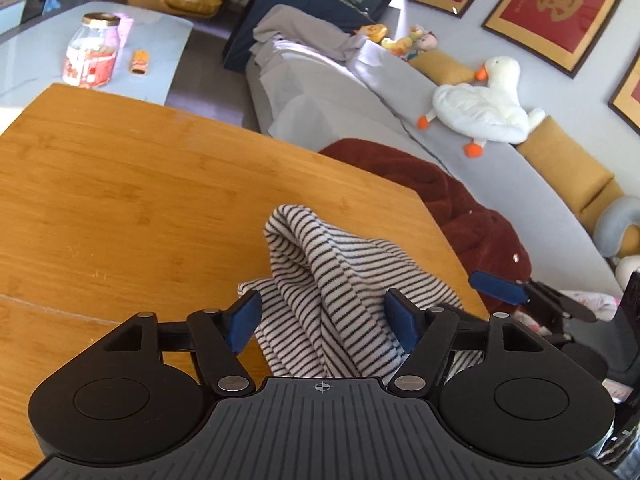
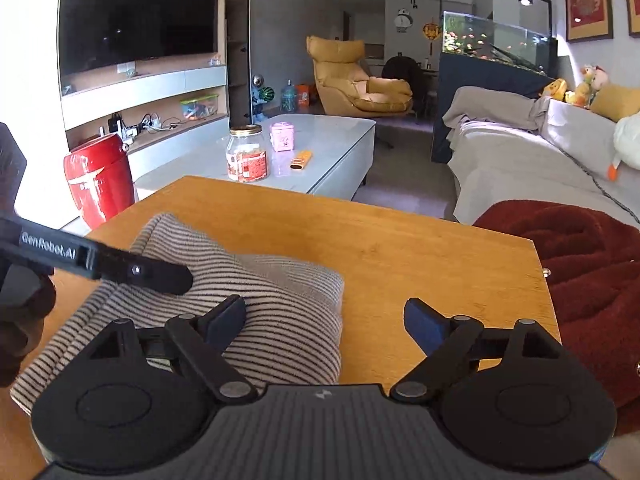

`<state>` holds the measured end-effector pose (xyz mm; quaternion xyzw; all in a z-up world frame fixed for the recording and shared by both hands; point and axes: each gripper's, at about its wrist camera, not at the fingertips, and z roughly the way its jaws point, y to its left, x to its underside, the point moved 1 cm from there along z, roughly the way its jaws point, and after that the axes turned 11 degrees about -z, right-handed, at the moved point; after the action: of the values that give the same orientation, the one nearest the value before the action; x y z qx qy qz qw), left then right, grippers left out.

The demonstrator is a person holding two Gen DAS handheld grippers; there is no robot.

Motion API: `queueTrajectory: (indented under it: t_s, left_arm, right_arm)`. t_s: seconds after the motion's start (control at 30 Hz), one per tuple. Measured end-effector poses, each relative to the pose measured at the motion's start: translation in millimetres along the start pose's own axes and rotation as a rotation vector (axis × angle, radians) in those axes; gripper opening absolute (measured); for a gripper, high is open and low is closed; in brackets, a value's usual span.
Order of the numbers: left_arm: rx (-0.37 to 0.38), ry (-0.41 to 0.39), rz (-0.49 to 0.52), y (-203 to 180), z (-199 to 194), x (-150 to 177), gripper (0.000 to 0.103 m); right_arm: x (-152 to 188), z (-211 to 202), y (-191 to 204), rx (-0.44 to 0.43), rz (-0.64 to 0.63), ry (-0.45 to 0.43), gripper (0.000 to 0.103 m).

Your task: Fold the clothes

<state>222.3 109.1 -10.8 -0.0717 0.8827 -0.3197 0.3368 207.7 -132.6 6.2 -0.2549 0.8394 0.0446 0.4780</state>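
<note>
A black-and-white striped garment (image 1: 320, 280) lies bunched, partly folded, on the wooden table (image 1: 120, 200) near its right edge. My left gripper (image 1: 324, 320) is open, its blue pads on either side of the cloth without pinching it. In the right wrist view the same garment (image 2: 280, 300) spreads over the left part of the table (image 2: 400, 248). My right gripper (image 2: 325, 326) stands open at the cloth's right edge, the left pad over the stripes and the right pad over bare wood. One of the left gripper's fingers (image 2: 160, 274) reaches over the cloth from the left.
A dark red fleece blanket (image 2: 580, 260) lies just past the table's right edge, on a grey sofa (image 1: 360, 92) with a white goose plush (image 1: 480, 108). Beyond the table's far edge a pale coffee table (image 2: 332, 152) carries a glass jar (image 2: 246, 154). A red barrel (image 2: 100, 178) stands at the left.
</note>
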Motion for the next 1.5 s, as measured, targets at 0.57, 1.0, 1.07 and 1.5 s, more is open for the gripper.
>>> queueTrajectory:
  t_s: [0.57,1.0,1.07,1.5]
  left_arm:
    - [0.058,0.074,-0.019,-25,-27,50,0.064]
    - [0.045,0.077,0.032,-18,-36,68,0.055]
    - [0.018,0.048,0.065,-24,-44,63,0.057]
    - [0.079,-0.023,0.003,-33,-1,-6,0.052]
  right_arm:
    - [5,-5,-2,-0.003,0.031,-0.001,0.089]
    - [10,-8,6,-0.024,0.014,-0.003,0.093]
    - [11,-7,7,-0.022,0.014,-0.004,0.093]
    - [9,-9,3,-0.049,0.061,0.013,0.093]
